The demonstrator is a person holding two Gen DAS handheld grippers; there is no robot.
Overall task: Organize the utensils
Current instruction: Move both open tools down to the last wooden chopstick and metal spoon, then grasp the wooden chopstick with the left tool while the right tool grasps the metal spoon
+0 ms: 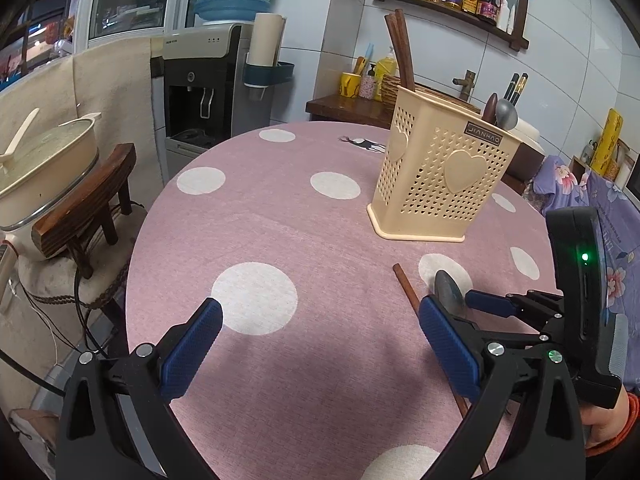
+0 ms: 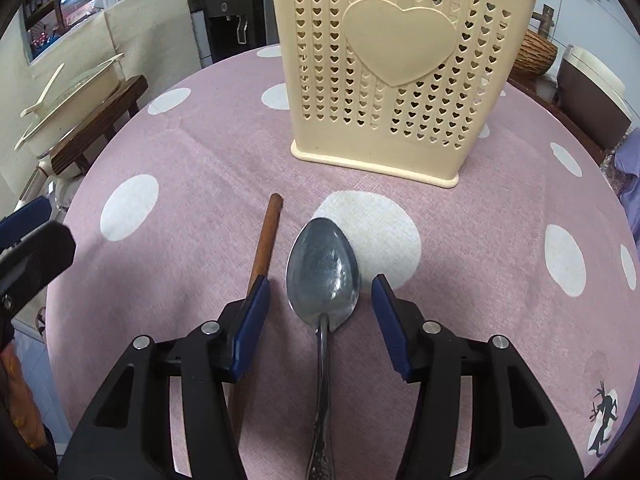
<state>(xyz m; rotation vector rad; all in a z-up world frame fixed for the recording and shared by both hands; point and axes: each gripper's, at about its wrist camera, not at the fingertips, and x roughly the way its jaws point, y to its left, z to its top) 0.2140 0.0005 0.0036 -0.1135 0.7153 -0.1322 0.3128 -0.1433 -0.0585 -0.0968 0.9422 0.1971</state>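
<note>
Picking up grey metal spoon (image 2: 323, 268) before cream perforated plastic holder (image 2: 394, 68): right gripper (image 2: 320, 320) unclenched astride it, left gripper (image 1: 320, 348) released, empty. Next: pinch, lift, drop into holder.

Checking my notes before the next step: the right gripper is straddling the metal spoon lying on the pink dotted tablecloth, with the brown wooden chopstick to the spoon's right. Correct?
Not quite. In the right wrist view the brown wooden chopstick lies to the left of the metal spoon, not its right. The right gripper does straddle the spoon on the pink dotted tablecloth.
</note>
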